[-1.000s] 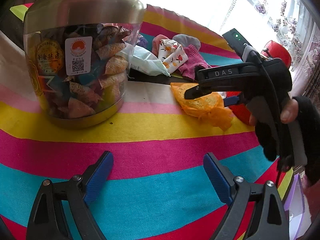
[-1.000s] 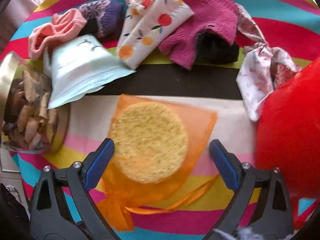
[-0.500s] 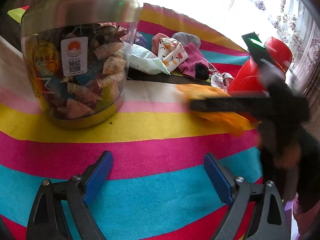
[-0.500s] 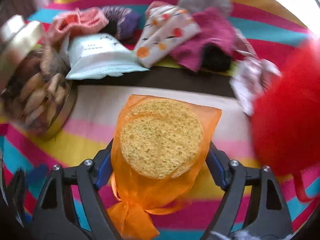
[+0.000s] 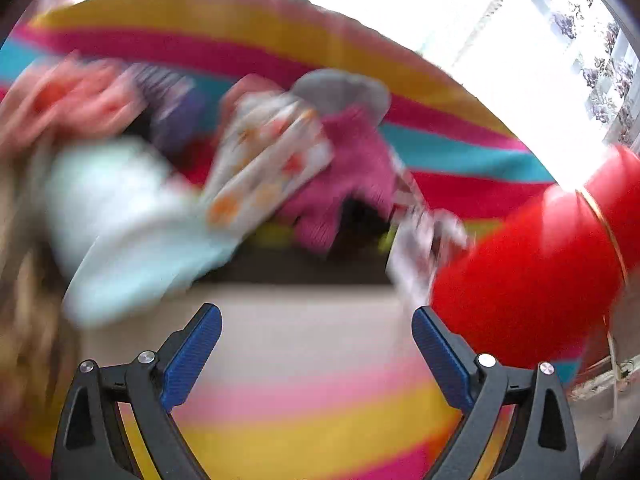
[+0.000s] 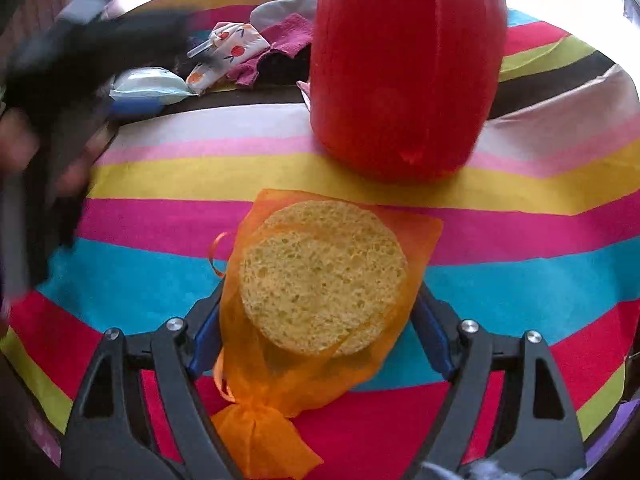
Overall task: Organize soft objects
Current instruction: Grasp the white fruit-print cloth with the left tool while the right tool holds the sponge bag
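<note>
**Sponge pouch lifted, left side swings in**

The right hand-held gripper [image 6: 316,328] now clamps the orange mesh pouch [image 6: 320,320], which a second ago lay loose between its spread fingers. Inside the pouch sit round yellow sponges [image 6: 324,276], held above the striped tabletop [image 6: 160,184], with the red bag [image 6: 404,68] at twelve o'clock. The left hand-held gripper [image 5: 316,352] has left the jar and swung toward the soft pile; its view is blurred, its fingers spread and holding nothing. Ahead at twelve o'clock lie the fruit-print cloth [image 5: 268,168], the magenta knit [image 5: 352,176] and, at ten o'clock, the pale wipes pack [image 5: 124,216].
</note>
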A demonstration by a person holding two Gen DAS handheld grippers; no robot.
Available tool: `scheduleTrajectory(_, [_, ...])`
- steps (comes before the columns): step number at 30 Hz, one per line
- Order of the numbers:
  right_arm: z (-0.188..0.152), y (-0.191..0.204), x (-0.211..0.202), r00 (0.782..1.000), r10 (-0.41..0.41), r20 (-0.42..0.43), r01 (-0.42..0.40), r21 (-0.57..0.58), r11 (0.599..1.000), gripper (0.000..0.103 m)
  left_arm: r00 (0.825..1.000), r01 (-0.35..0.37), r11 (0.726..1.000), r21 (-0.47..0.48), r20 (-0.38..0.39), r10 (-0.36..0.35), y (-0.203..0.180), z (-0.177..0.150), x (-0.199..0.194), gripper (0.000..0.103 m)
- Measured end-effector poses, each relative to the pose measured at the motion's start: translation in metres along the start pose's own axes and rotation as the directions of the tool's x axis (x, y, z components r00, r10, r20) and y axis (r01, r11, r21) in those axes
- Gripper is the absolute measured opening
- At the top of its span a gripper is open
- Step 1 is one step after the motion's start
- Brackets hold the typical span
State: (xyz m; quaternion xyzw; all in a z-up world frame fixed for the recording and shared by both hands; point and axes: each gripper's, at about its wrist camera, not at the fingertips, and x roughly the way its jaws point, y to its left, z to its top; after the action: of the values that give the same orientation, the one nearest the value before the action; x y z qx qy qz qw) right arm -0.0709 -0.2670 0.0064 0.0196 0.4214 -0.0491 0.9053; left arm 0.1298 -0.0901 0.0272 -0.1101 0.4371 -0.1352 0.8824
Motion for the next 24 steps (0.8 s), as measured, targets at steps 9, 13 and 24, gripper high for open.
scheduleTrajectory(9, [0.0,0.0,-0.001,1.0,-0.002,0.01,0.002,0.003,1.0,0.083,0.982,-0.185,0.981,0.053,0.044,0.183,-0.03,0.071,0.063,0.092])
scheduleTrajectory(13, [-0.002,-0.001,-0.003,1.0,-0.003,0.01,0.003,0.004,1.0,0.084,0.959,-0.275,0.959,-0.073,0.052,0.279,-0.003,0.081,0.062,0.091])
scheduleTrajectory(24, [-0.006,0.0,-0.011,1.0,0.007,0.008,-0.007,0.002,1.0,0.084,0.983,-0.001,1.0,0.028,0.181,-0.004,0.011,-0.028,-0.058,0.008])
